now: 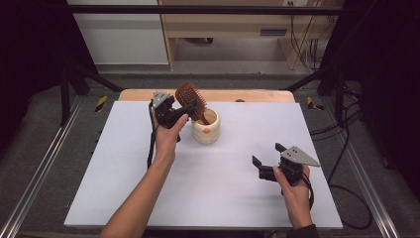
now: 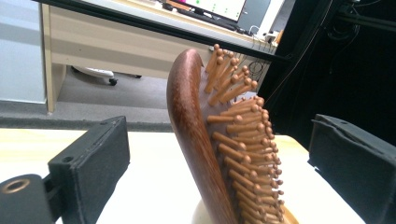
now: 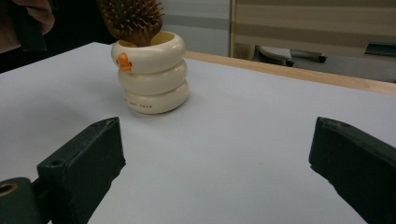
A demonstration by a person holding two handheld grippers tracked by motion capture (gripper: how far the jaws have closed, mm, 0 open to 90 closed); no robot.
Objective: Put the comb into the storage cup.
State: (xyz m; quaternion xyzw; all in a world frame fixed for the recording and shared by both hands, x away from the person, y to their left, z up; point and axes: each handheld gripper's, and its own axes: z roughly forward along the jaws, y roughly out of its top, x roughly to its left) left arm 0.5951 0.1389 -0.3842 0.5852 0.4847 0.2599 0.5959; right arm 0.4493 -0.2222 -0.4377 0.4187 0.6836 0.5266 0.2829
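A brown wooden hairbrush (image 1: 190, 98) stands handle-down in a cream ringed cup (image 1: 207, 130) at the back middle of the white mat. My left gripper (image 1: 185, 111) is at the brush head, held from the left. In the left gripper view the brush (image 2: 196, 130) stands between the two pads with a gap on each side, so the jaws are open and touch nothing. My right gripper (image 1: 267, 154) rests low at the front right, open and empty, pointing at the cup (image 3: 152, 74) with the brush (image 3: 133, 18) in it.
The white mat (image 1: 223, 198) covers the wooden table (image 1: 257, 95). Metal rails run along both sides of the table. Behind it stand a wooden desk (image 1: 223, 25) and dangling cables (image 1: 302, 49).
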